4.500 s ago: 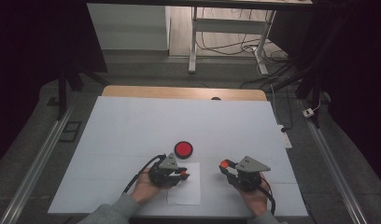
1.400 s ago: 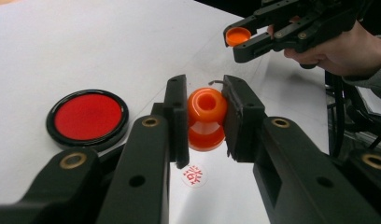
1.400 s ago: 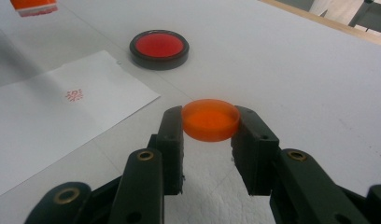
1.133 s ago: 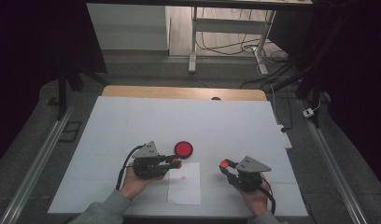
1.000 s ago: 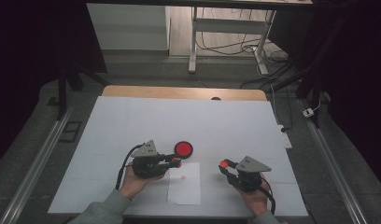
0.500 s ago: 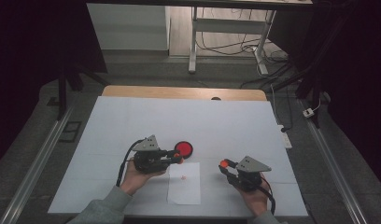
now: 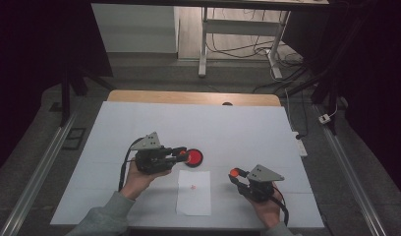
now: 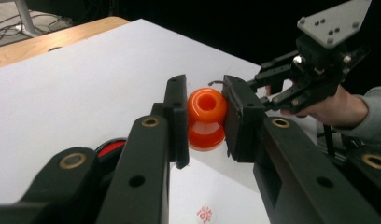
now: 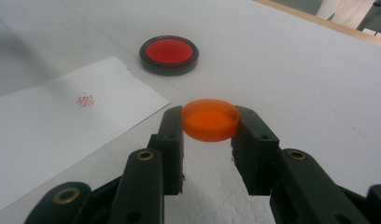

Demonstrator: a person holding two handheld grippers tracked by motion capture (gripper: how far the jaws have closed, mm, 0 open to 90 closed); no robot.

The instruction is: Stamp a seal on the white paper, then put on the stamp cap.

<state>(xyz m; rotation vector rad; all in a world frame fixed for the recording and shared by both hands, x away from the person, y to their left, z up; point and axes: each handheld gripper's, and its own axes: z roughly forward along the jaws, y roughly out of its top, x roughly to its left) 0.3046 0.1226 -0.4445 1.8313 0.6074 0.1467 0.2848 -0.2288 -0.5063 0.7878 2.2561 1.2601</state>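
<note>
The stamp (image 8: 206, 119) sits clenched between the left gripper's (image 8: 203, 122) jaws, its long axis running along them and its hollow end facing the camera; the printing face probably points away, though that end is hidden. A red mark already shows on the paper (image 9: 48, 135), so the stamping looks done. What seems left is capping: the right gripper (image 9: 210, 127) grasps the orange cap (image 9: 210, 119) flat between its jaws. The ink pad (image 9: 169, 55) lies open beyond them.

Place: lab-style recording bay
Table (image 7: 139, 123): white sheet over wood
Floor: metal rails (image 7: 36, 177) each side, loose cables (image 7: 238, 49), power strip (image 7: 300, 146)
Surroundings: dark
</note>
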